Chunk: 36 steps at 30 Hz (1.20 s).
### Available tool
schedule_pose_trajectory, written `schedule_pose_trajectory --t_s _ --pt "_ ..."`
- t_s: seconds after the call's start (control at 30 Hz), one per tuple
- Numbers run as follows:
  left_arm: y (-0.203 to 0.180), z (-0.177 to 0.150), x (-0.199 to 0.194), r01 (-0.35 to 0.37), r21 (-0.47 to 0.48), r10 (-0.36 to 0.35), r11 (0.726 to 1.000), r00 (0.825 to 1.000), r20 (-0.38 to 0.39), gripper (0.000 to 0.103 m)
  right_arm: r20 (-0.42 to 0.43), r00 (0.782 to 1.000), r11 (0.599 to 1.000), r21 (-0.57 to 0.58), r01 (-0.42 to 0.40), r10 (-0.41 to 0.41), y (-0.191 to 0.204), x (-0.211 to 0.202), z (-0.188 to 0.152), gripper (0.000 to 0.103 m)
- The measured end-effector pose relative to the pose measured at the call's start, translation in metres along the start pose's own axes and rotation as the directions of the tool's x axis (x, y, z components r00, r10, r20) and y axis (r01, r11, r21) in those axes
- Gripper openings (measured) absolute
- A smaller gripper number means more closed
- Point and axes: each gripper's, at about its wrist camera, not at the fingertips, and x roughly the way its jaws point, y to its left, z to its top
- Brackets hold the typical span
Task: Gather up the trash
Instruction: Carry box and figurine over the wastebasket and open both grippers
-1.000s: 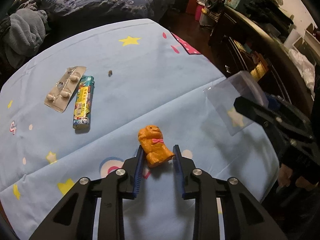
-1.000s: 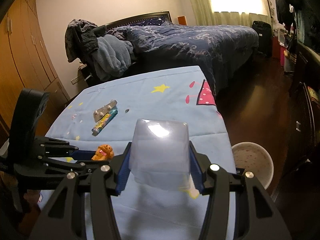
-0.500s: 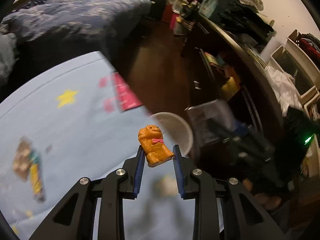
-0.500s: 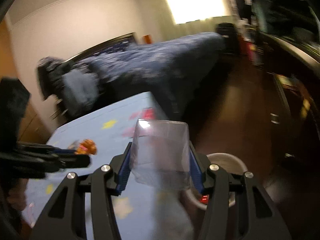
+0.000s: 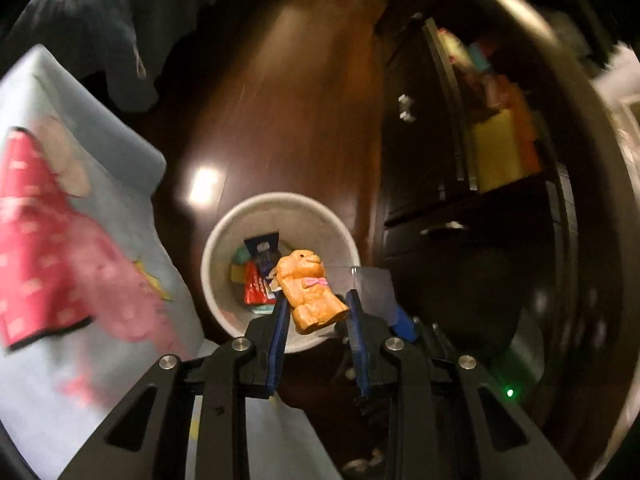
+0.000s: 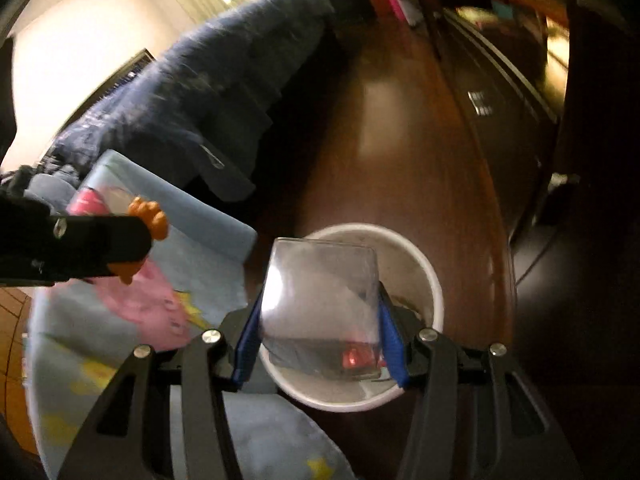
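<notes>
- My left fingers (image 5: 316, 312) are clenched on the orange toy (image 5: 310, 292), which hangs over the bin (image 5: 224, 240), toward its 4 o'clock rim.
- My right fingers (image 6: 320, 344) grasp the clear cup (image 6: 320, 300) above the same bin (image 6: 432, 280).
- Best I centre each piece over the opening before letting go, since the toy sits near the rim.
- I'd release one at a time, keeping clear of the surface (image 5: 100, 360) at 9 o'clock.

Each hand-held gripper (image 5: 315, 312) (image 6: 320, 332) is matte black, with blue finger pads (image 5: 279, 332) and silver screws (image 5: 239, 345).
</notes>
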Motion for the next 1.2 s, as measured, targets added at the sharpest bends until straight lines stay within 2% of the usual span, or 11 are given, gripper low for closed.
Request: schedule_pose_trajectory --t_s 0.17,0.27,0.53,0.67,0.7,0.73,0.77,0.8,0.83,0.97,1.2 --pt "0.002 0.021 0.049 -0.083 -0.054 0.080 0.995 0.995 -0.064 0.028 -0.047 0.999 0.999 0.035 0.003 -0.001 -0.021 0.038 -0.007 0.052" --pt "0.002 0.029 0.069 -0.145 -0.046 0.141 0.988 0.986 -0.086 0.029 -0.062 0.998 0.999 0.040 0.003 -0.001 -0.031 0.050 -0.010 0.052" --pt "0.002 0.038 0.098 -0.196 -0.049 0.188 0.979 0.973 -0.132 0.029 -0.098 0.995 1.000 0.023 0.007 -0.005 -0.038 0.070 -0.012 0.053" --pt "0.015 0.039 0.103 -0.220 -0.089 0.206 0.971 0.968 -0.145 0.030 -0.088 0.996 1.000 0.018 0.001 0.001 -0.038 0.074 -0.015 0.056" --pt "0.017 0.039 0.103 -0.227 -0.100 0.212 0.969 0.967 -0.143 0.034 -0.085 0.996 1.000 0.015 0.003 -0.002 -0.038 0.074 -0.016 0.060" --pt "0.020 0.039 0.103 -0.232 -0.106 0.216 0.967 0.966 -0.140 0.047 -0.082 0.997 1.000 0.008 0.008 -0.008 -0.038 0.074 -0.016 0.062" --pt "0.023 0.039 0.102 -0.242 -0.112 0.227 0.964 0.965 -0.134 0.068 -0.077 0.997 1.000 0.001 0.009 -0.009 -0.037 0.074 -0.016 0.069" --pt "0.025 0.039 0.100 -0.261 -0.123 0.246 0.958 0.962 -0.121 0.078 -0.067 0.998 1.000 -0.007 0.009 -0.009 -0.036 0.074 -0.017 0.079" --pt "0.027 0.040 0.097 -0.278 -0.131 0.266 0.952 0.959 -0.102 0.087 -0.057 0.998 1.000 -0.014 0.006 -0.007 -0.036 0.074 -0.018 0.083" --pt "0.023 0.043 0.090 -0.306 -0.120 0.301 0.944 0.952 -0.052 0.092 -0.034 0.999 0.999 -0.033 -0.008 0.007 -0.034 0.071 -0.017 0.100" --pt "0.009 0.041 0.083 -0.322 -0.059 0.322 0.945 0.947 -0.014 0.092 -0.033 0.999 0.999 -0.031 0.007 -0.008 -0.030 0.063 -0.013 0.100"
